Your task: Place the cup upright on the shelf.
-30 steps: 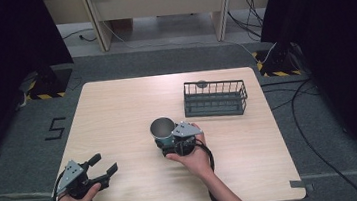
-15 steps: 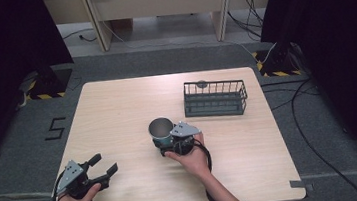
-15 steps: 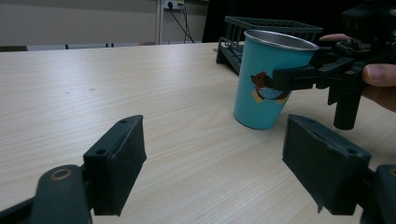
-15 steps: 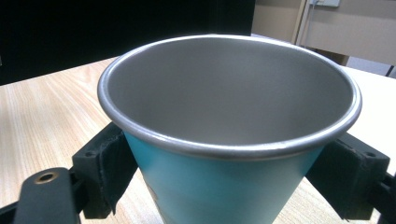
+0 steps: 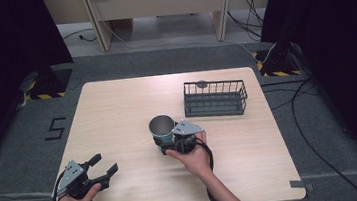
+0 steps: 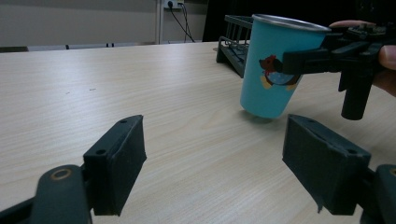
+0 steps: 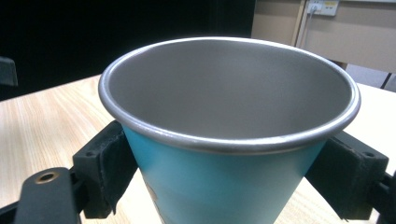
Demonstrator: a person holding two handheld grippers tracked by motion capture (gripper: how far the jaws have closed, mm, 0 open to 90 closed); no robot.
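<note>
Slightly lower in the high view than a second ago, the right claw [image 5: 166,141] pinches the cup [image 5: 161,127] at centre frame, off the counter [image 5: 117,112]; the left claw [image 5: 102,168] sits spread at lower left. Left gripper view: the blue cup [image 6: 273,70] hangs tilted at upper right. Right gripper view: jaws clamp the cup [image 7: 229,140] at both sides.

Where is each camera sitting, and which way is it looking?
High view: above the table, looking forward and down; both forearms, left gripper, right gripper.
Left gripper view: on the left gripper, facing its open jaws and the blue cup.
Right gripper view: on the right gripper, facing the cup between its jaws.
Shared: cup and table in all; rack in two.
</note>
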